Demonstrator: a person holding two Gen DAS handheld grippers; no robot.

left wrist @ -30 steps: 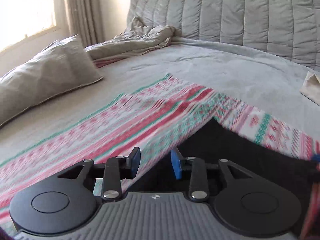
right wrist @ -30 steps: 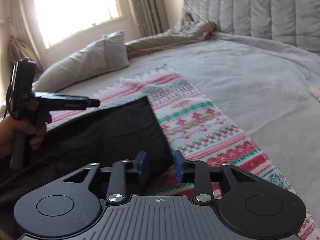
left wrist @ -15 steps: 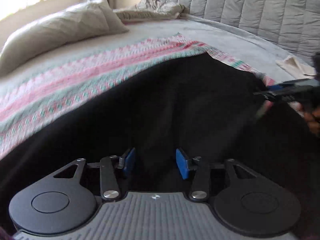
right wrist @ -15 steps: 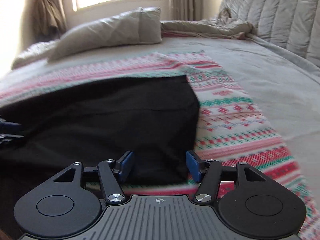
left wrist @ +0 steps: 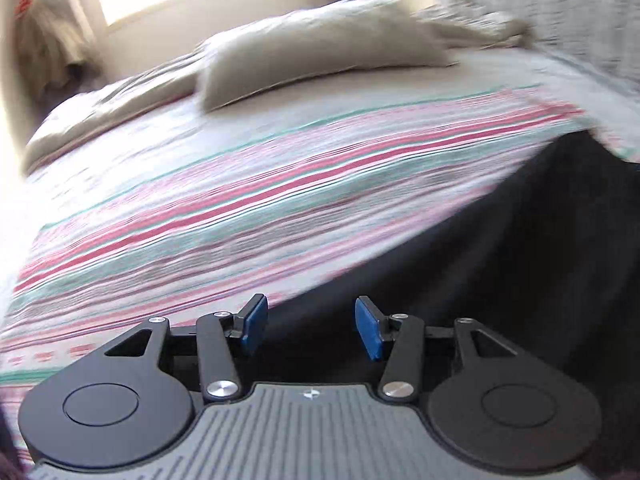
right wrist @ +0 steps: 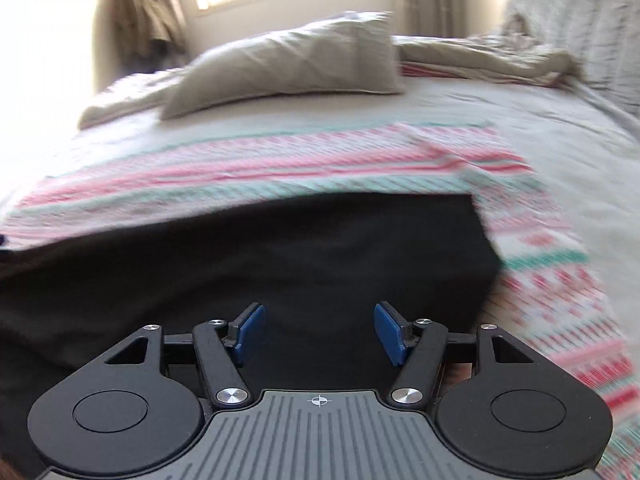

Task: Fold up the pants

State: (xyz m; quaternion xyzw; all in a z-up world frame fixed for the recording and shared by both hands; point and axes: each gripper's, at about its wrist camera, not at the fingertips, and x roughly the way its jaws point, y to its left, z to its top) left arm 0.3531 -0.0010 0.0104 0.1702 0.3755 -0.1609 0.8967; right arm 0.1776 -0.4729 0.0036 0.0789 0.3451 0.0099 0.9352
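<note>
The left gripper (left wrist: 309, 328) has a grey ribbed housing with a small pale emblem at its top edge, flanked by two round black discs, each with a raised inner circle. Black link arms run forward from silver screw heads to flat blue pads (left wrist: 252, 322). The right gripper (right wrist: 320, 334) is built alike: grey grooved body bearing a white crosshair mark, black discs, triangular cut-outs in the outer links, shiny pivot screws, and blue fingertips (right wrist: 390, 334) on black brackets.
</note>
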